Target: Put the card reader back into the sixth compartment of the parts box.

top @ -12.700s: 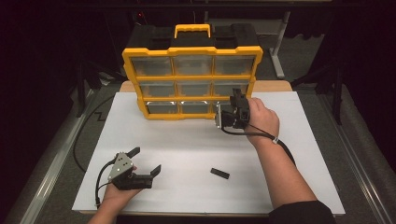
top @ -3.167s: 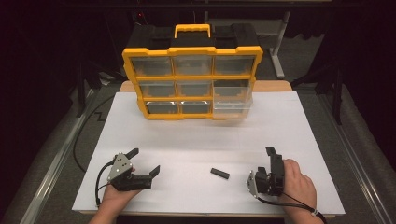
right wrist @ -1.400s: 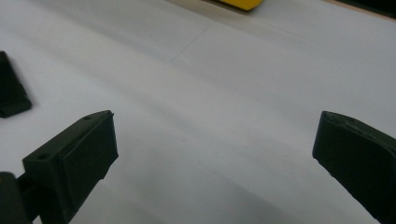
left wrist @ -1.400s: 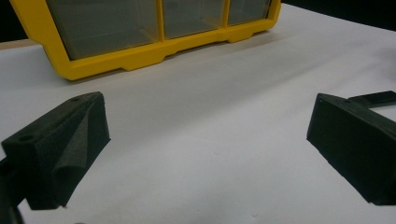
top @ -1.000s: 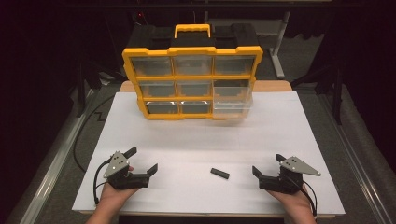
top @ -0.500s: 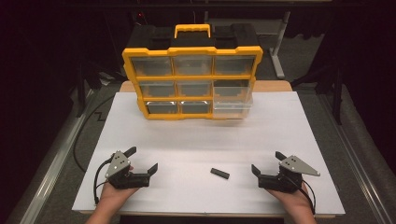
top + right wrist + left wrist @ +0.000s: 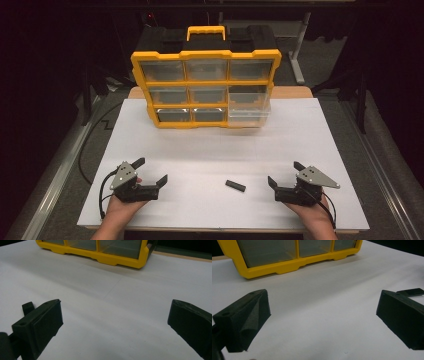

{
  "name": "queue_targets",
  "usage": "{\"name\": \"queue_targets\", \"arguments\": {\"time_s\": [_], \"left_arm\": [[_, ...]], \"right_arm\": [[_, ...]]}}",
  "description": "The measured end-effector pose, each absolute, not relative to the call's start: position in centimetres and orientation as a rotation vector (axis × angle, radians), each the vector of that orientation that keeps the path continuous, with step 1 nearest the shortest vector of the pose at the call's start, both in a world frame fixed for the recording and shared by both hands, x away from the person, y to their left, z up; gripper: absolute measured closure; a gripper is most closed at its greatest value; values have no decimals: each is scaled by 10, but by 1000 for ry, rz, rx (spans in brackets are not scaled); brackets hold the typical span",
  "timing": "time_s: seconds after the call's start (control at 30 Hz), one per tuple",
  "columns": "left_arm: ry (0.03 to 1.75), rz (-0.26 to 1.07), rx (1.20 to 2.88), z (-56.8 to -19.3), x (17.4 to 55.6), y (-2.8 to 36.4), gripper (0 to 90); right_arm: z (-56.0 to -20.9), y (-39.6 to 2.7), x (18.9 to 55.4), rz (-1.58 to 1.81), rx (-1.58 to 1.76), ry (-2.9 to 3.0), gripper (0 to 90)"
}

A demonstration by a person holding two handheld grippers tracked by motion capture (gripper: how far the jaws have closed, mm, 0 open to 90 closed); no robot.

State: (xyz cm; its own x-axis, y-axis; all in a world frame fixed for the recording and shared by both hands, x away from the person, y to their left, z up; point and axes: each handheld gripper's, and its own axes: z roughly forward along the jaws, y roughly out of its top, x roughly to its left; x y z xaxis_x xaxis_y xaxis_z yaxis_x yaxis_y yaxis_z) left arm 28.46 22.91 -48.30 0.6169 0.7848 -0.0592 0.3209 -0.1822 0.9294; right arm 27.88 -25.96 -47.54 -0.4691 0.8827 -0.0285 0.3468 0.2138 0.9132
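Your two grippers rest on the white tabletop (image 7: 210, 150) near its front edge, jaws apart and holding nothing. The small black bar (image 7: 235, 186) lies flat between them, nearer your right gripper (image 7: 282, 176), which faces it from the right; your left gripper (image 7: 151, 171) sits farther off. The bar's long axis runs roughly left to right, slightly slanted. Beyond stands the yellow organizer (image 7: 206, 87), its lower-right drawer (image 7: 249, 104) pulled out.

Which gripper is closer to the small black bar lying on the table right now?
Right. The right gripper sits just right of the small black bar, jaws open toward it; the left gripper rests farther off on its left.
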Motion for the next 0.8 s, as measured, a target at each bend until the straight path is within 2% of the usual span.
{"name": "queue_targets", "arguments": {"time_s": [0.8], "left_arm": [[896, 527, 1768, -483, 285, 229, 3]], "right_arm": [[-479, -256, 287, 1033, 1217, 2121, 8]]}}
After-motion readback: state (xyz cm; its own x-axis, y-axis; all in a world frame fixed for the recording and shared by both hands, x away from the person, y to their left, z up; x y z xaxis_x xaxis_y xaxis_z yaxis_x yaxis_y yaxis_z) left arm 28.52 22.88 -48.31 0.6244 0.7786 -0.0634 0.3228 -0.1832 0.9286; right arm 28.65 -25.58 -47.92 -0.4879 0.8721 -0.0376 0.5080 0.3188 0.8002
